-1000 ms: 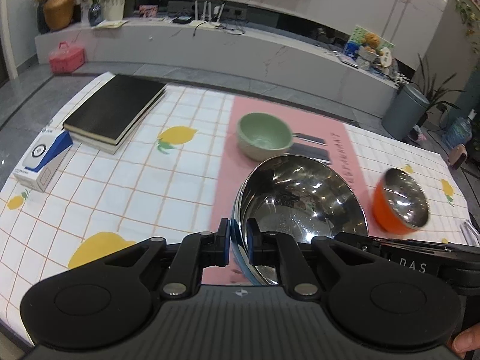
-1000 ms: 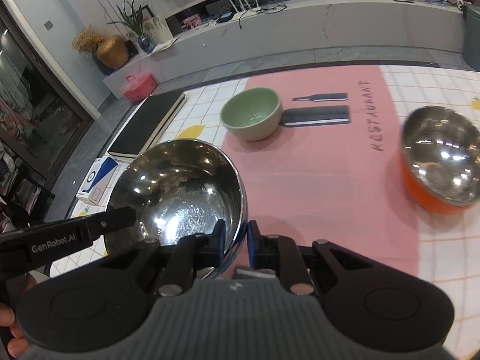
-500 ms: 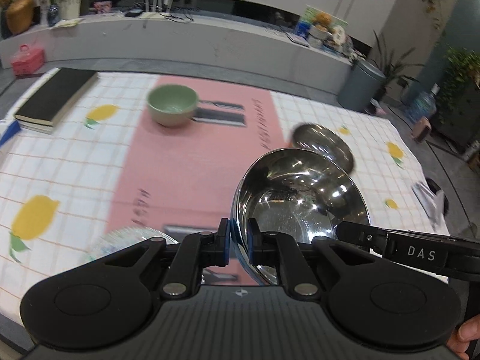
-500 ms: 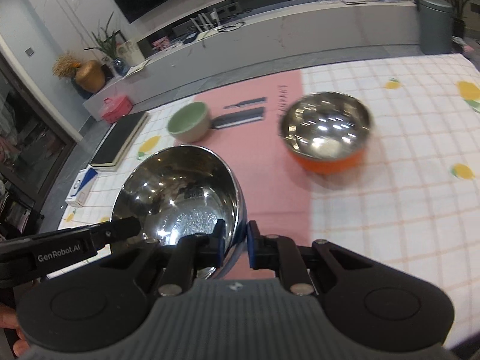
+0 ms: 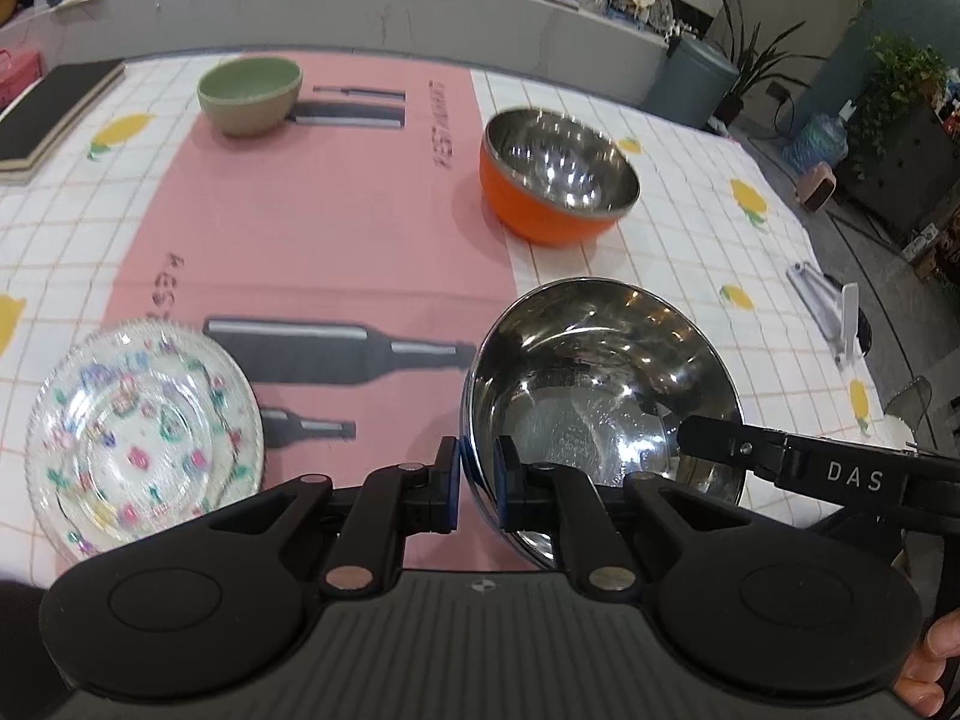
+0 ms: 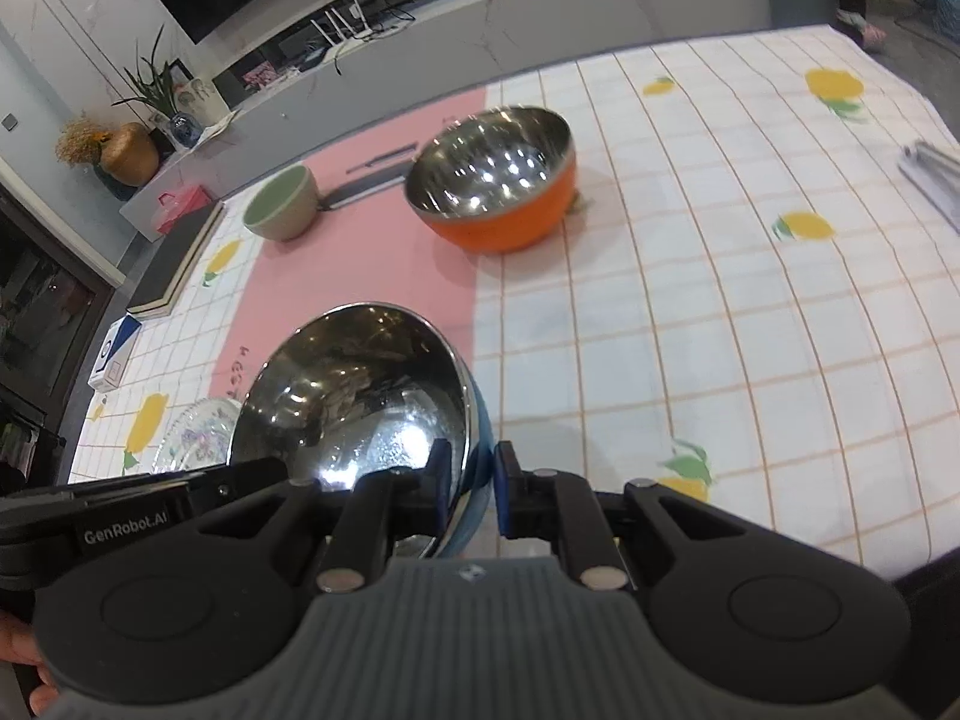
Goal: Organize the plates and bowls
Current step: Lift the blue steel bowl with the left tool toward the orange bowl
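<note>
Both tongs, left (image 5: 478, 483) and right (image 6: 469, 489), pinching the steel bowl (image 5: 600, 396), have carried it nearer the orange bowl (image 5: 555, 180), likely for nesting.

Table (image 5: 690, 228) covered by lemon-check cloth and pink mat (image 5: 312, 228); beyond the claw are set orange bowl (image 5: 555, 177), green bowl (image 5: 249, 93); glass plate (image 5: 144, 438) at its left.
</note>
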Motion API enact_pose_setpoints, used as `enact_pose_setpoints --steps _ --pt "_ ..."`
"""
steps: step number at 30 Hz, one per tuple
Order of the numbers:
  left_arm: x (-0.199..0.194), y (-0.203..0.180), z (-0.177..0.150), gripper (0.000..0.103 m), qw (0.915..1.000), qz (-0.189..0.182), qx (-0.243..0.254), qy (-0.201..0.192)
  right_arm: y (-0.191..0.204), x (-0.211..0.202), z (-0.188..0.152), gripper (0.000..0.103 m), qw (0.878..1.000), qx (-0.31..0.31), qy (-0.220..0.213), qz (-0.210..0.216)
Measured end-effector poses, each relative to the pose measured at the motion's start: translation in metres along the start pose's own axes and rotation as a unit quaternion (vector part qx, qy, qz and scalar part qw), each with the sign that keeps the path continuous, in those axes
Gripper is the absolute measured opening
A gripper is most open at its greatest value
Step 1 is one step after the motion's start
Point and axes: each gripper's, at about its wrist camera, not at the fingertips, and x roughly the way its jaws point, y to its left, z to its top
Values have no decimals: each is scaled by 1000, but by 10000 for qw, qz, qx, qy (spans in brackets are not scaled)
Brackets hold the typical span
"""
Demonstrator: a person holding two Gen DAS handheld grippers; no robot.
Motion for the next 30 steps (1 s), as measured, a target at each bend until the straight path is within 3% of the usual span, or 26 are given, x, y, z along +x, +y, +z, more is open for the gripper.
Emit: enact_pose_setpoints --steps 12,30 --pt "18 10 -11 12 9992 32 -231 329 -6 21 -8 13 9997 32 241 -47" --pt "19 23 -6 13 9989 137 -389 236 -5 44 -3 12 9990 120 441 21"
